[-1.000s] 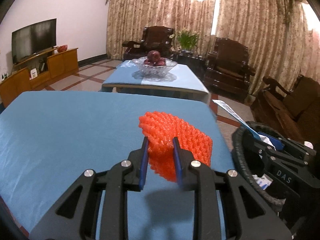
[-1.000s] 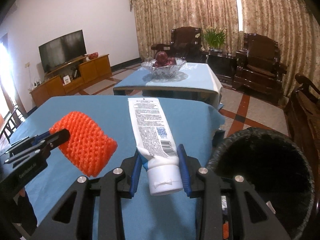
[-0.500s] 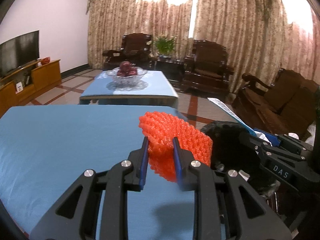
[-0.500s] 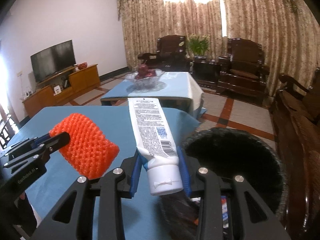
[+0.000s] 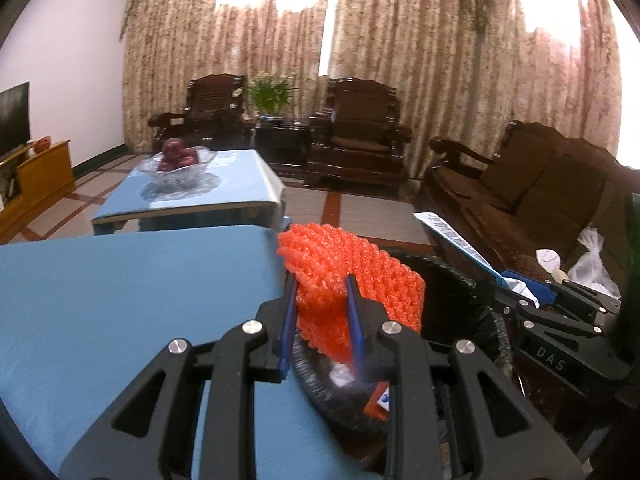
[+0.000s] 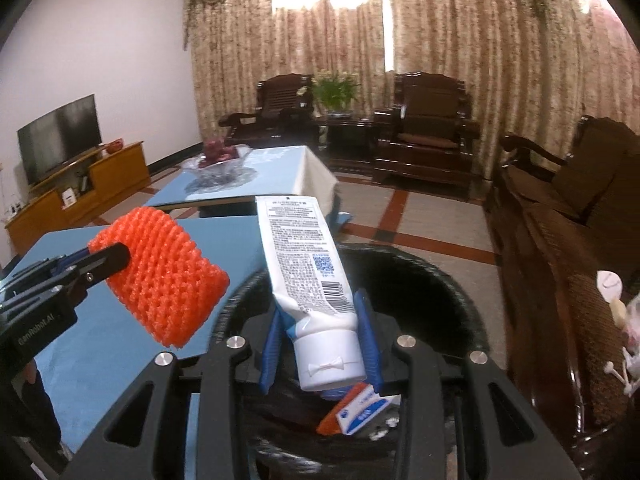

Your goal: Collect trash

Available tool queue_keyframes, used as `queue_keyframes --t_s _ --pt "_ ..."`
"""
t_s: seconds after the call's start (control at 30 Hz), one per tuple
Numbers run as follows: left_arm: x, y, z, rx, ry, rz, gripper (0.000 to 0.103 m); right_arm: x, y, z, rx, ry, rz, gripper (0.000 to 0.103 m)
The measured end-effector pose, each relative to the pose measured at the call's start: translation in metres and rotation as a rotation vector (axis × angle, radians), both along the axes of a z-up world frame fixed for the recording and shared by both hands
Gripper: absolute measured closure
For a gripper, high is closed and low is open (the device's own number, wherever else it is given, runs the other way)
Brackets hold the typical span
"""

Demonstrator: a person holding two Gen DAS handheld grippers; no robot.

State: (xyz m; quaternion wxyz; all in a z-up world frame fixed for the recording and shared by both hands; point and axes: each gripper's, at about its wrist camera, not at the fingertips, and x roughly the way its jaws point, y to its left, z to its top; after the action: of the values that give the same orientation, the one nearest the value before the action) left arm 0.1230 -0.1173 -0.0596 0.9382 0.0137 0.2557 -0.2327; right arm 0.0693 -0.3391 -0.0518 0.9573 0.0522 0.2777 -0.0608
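Note:
My left gripper (image 5: 320, 284) is shut on an orange foam net sleeve (image 5: 352, 272), held over the left rim of a black trash bin (image 5: 476, 304) beside the blue table (image 5: 120, 288). My right gripper (image 6: 318, 300) is shut on a white tube (image 6: 304, 256), cap toward me, hanging above the open trash bin (image 6: 432, 280). The right wrist view shows the orange foam net sleeve (image 6: 164, 276) and the left gripper (image 6: 108, 256) at the left. The left wrist view shows the white tube (image 5: 456, 240) and the right gripper (image 5: 536, 300) at the right. Several scraps lie in the bin.
A second blue table (image 5: 236, 184) with a glass fruit bowl (image 5: 180, 164) stands beyond. Dark wooden armchairs (image 5: 360, 136) and a sofa (image 5: 540, 184) line the far and right sides. A TV (image 6: 60, 136) on a wooden cabinet sits at left. White bags (image 5: 588, 256) lie on the sofa.
Both grippers swung right, off the blue table and over the black bin, each keeping its hold. The bin's opening now lies directly under the tube and the net sleeve.

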Motion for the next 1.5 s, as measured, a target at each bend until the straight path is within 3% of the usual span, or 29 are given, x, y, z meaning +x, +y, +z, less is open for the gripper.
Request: queue_keyframes --t_s 0.37,0.83,0.9,1.0,1.1,1.17,1.27,1.5 --pt "0.032 -0.055 -0.024 0.019 0.026 -0.053 0.081 0.014 -0.045 -0.025 0.010 0.039 -0.075 0.069" --pt "0.075 -0.086 -0.069 0.075 0.131 -0.086 0.079 0.051 -0.070 -0.066 0.011 0.125 -0.100 0.068" --pt "0.079 -0.086 -0.072 0.074 0.149 -0.093 0.069 0.052 -0.072 -0.071 0.004 0.136 -0.103 0.067" --pt "0.083 -0.085 -0.073 0.068 0.158 -0.094 0.054 0.055 -0.074 -0.072 -0.004 0.133 -0.124 0.048" --pt "0.082 -0.081 -0.071 0.067 0.148 -0.084 0.042 0.054 -0.075 -0.071 -0.011 0.127 -0.138 0.041" --pt "0.081 -0.078 -0.068 0.062 0.144 -0.077 0.037 0.051 -0.075 -0.069 -0.024 0.119 -0.156 0.022" --pt "0.079 -0.071 -0.063 0.068 0.123 -0.055 0.022 0.046 -0.074 -0.064 -0.025 0.102 -0.166 0.006" --pt "0.067 -0.042 -0.048 0.067 0.093 -0.012 0.010 0.036 -0.065 -0.048 0.006 0.079 -0.147 0.006"
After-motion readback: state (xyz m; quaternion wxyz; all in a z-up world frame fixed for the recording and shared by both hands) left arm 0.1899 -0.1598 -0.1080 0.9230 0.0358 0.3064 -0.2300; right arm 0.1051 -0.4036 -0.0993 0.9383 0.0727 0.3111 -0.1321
